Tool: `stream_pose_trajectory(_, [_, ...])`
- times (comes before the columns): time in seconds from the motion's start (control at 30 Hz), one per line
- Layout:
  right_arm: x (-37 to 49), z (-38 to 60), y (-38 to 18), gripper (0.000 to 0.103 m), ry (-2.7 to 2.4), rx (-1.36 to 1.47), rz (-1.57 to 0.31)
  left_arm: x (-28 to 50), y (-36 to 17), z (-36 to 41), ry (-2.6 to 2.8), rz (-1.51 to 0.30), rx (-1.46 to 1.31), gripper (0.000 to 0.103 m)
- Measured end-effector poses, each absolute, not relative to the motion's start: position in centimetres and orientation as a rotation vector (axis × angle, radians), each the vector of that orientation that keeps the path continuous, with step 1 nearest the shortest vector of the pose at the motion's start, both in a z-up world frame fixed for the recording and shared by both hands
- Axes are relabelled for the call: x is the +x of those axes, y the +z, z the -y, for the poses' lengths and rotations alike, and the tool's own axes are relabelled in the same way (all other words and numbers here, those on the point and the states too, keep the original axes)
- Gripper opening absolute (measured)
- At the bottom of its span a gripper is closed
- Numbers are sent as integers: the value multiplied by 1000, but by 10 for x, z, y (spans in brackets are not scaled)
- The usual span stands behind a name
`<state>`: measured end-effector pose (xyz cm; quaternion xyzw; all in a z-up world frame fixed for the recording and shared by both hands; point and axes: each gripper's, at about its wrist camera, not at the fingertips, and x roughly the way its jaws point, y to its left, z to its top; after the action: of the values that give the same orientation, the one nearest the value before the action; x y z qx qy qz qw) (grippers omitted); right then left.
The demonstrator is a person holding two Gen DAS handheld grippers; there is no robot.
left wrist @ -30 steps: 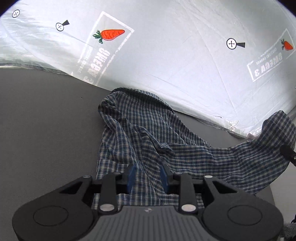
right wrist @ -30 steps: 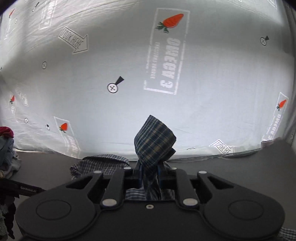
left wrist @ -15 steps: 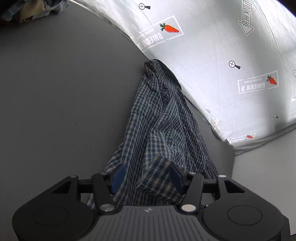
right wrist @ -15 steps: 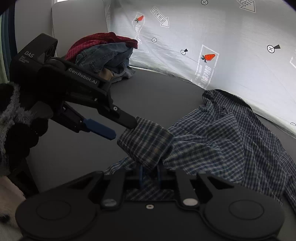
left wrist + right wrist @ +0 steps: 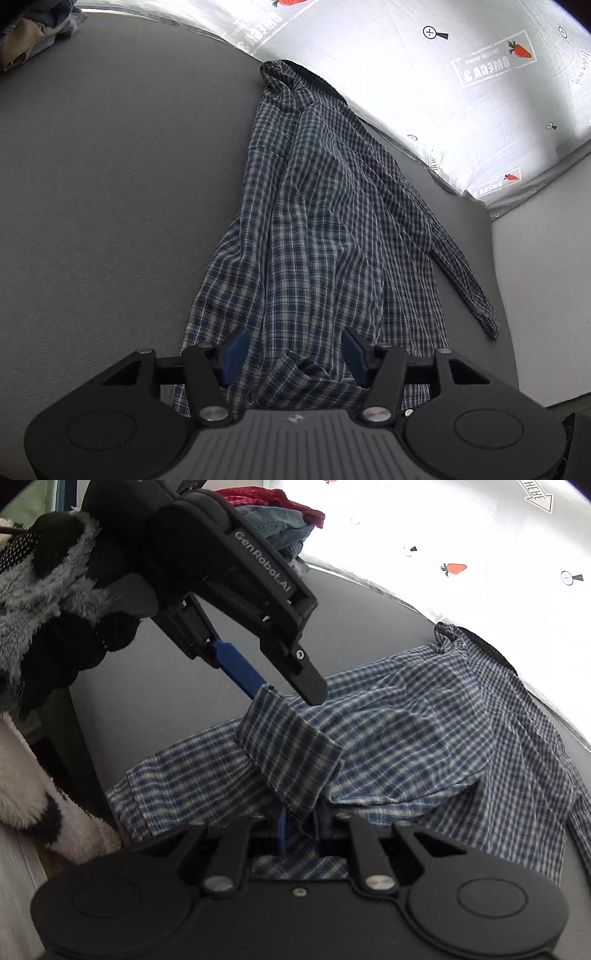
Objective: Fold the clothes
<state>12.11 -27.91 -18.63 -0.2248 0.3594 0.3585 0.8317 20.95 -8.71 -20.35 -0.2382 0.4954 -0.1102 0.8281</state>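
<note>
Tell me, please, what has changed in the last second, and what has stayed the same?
The left hand-held gripper has let go of the plaid shirt: its jaws have just opened and now straddle the cloth without pressing it. The right hand-held gripper carried the folded cuff down from the air, close to the left one. The shirt now lies more stretched out. Unchanged: the right jaws stay clamped on the cuff, and the shirt stays on the grey surface.

Both cameras sit just behind their own fingers, tilted down and close over the checked shirt on the grey table. The right view faces across toward the left gripper; both views share the shirt and the printed white sheet.
</note>
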Motion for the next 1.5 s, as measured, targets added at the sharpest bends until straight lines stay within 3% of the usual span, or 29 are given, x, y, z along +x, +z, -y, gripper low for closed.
stream_pose_trajectory(0.13, [117,283,-187,19,770,-466,-818,208,-210,96,-219,-1085,-383,57])
stream_pose_trajectory(0.27, [116,288,-182,32,798,-463,-852,205,-224,97,-234,-1139,-345,57])
stream_pose_trajectory(0.37, [120,295,-177,33,794,-407,-854,204,-231,98,-273,-1153,-361,55])
stream_pose_trajectory(0.4, [121,298,-175,32,792,-389,-855,202,-233,99,-277,-1149,-350,47])
stream_pose_trajectory(0.43, [121,298,-177,28,795,-387,-862,200,-234,100,-278,-1144,-333,9])
stream_pose_trajectory(0.47, [122,297,-179,14,803,-392,-873,199,-235,102,-271,-1152,-302,3])
stream_pose_trajectory(0.5, [122,295,-182,10,810,-405,-881,197,-234,103,-271,-1154,-273,4])
stream_pose_trajectory(0.67, [120,291,-189,10,825,-414,-927,188,-232,99,-270,-1172,-223,4])
stream_pose_trajectory(0.87, [128,297,-196,13,770,-367,-1015,188,-238,94,-239,-1227,-171,20])
stream_pose_trajectory(0.93, [130,303,-192,21,748,-347,-1019,188,-231,92,-219,-1205,-130,26])
stream_pose_trajectory(1.0, [132,315,-187,41,714,-287,-1022,188,-222,89,-206,-1164,-115,37])
stream_pose_trajectory(1.17, [141,353,-179,45,557,-105,-1027,203,-197,91,-213,-1006,-174,54])
stream_pose_trajectory(1.23, [148,369,-180,46,482,-32,-1023,213,-192,103,-231,-960,-181,65])
stream_pose_trajectory(1.37, [156,401,-179,56,356,58,-980,233,-196,140,-272,-928,-145,68])
stream_pose_trajectory(1.5, [162,439,-177,61,252,96,-929,252,-207,181,-296,-920,-84,68])
